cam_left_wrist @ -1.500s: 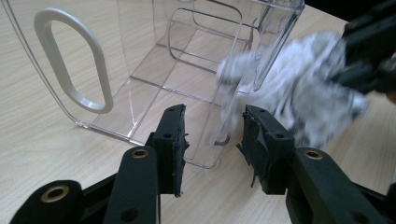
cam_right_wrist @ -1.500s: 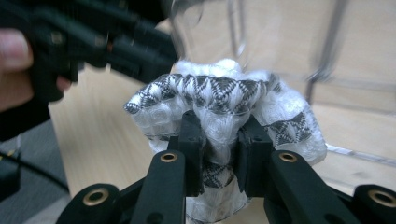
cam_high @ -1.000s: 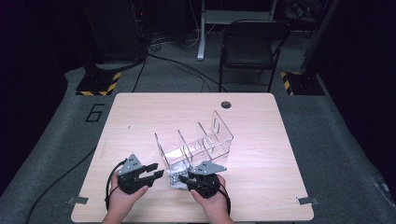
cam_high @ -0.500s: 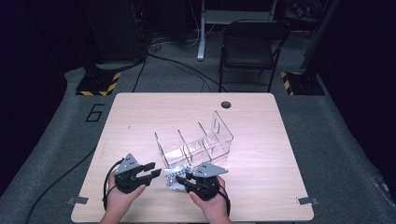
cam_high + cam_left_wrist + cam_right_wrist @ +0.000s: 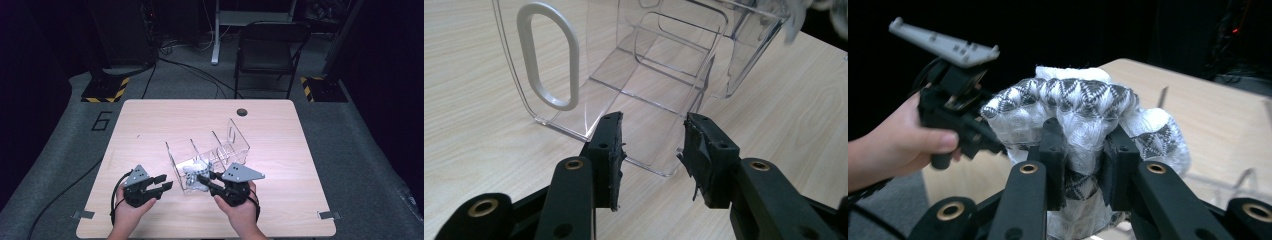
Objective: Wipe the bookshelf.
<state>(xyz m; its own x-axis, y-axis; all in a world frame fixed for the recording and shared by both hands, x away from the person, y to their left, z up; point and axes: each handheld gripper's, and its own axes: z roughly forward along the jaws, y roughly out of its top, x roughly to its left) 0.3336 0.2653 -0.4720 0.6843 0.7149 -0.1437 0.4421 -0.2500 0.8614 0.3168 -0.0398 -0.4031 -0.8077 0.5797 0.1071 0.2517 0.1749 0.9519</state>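
A clear plastic organizer [image 5: 235, 137] with several compartments and a white handle [image 5: 549, 55] stands in the middle of the table. My right gripper [image 5: 202, 179] is shut on a rolled white sock bundle with a black pattern [image 5: 1073, 110], held up at the organizer's near end [image 5: 192, 172]. The bundle bulges out above and beside the right gripper [image 5: 1083, 145]. My left gripper [image 5: 164, 182] stays low at the organizer's near left, open with nothing between its jaws. In the left gripper view, my left gripper [image 5: 651, 150] faces the organizer's clear wall [image 5: 644, 65]. The right gripper view shows the left gripper [image 5: 955, 115] in a hand.
The pale wooden table [image 5: 150, 125] has a dark round hole [image 5: 242, 112] near its far edge. A black chair [image 5: 265, 50] and cables lie on the floor beyond it. Yellow-black striped bases [image 5: 105, 90] stand at the far left and right.
My right gripper has risen with the sock bundle, from low by the table's near edge up to the organizer's near end. The left gripper has kept still.
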